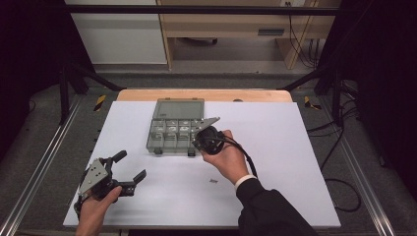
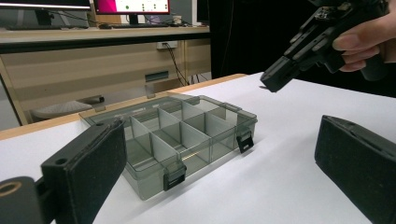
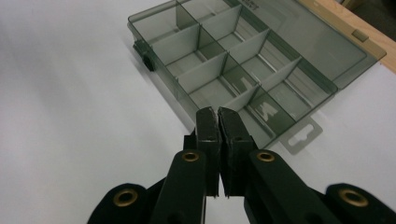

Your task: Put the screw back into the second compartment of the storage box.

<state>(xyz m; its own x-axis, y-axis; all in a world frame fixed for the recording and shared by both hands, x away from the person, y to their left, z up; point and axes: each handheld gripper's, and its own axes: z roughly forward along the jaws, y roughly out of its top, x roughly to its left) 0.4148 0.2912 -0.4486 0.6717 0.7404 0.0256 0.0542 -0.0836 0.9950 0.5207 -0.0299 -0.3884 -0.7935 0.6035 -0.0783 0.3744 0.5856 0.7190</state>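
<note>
A smoky clear compartment box lies open at the middle of the white table, its lid flat behind it. My right gripper hovers just above the box's front right corner. Its jaws are shut, with nothing visible between them. In the right gripper view the gripper points over the box and its dividers. My left gripper rests open near the front left of the table, apart from the box. The left gripper view looks between its wide-set fingers at the box and at the right gripper above it.
A small dark item lies on the white table top in front of the right hand. Black frame posts and cables flank the table. A wooden strip edges the far side.
</note>
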